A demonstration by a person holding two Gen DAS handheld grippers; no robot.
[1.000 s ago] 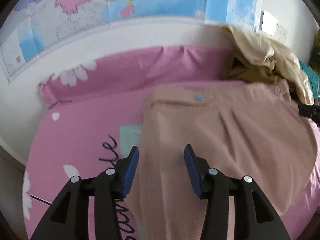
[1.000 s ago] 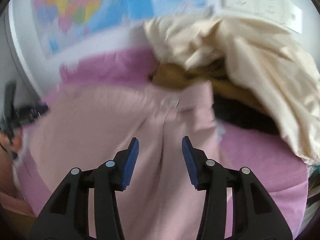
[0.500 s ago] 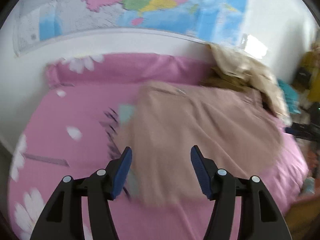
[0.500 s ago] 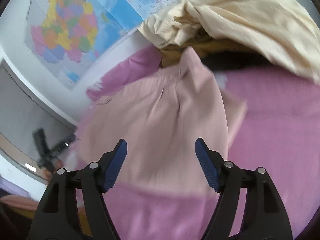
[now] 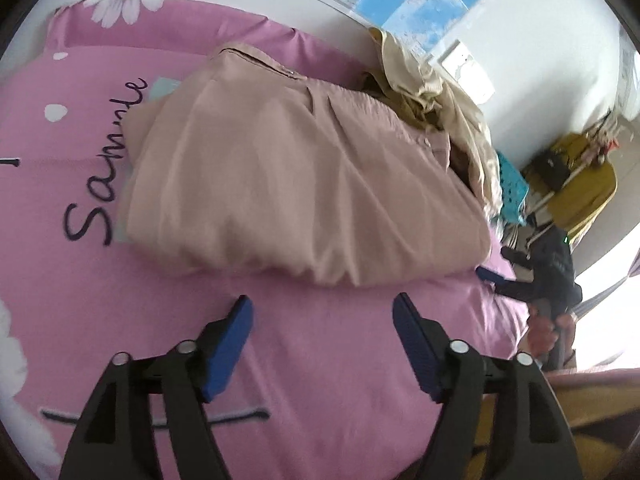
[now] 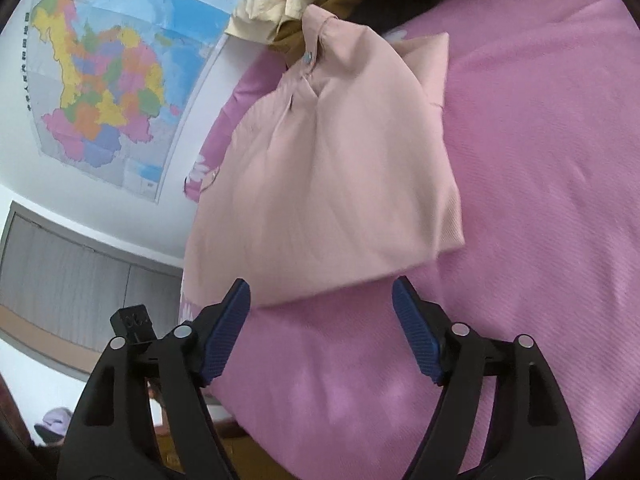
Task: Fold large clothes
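Now both sets of blue fingers are spreading apart, and nothing is between them. The left gripper (image 5: pixel 322 312) hangs over bare pink bedsheet (image 5: pixel 328 360), just short of the near edge of the beige garment (image 5: pixel 304 184). The right gripper (image 6: pixel 320 300) sits right at the near edge of that same garment (image 6: pixel 332 168), which lies just past its tips and is not pinched.

The garment lies folded in a thick bundle on the bed, so I think one fold is done and let go. Next, the fingers need a new edge or corner to pinch.

Behind the bundle is a heap of cream clothes (image 5: pixel 432 92) by the wall. The near side and right side have open sheet to move in.
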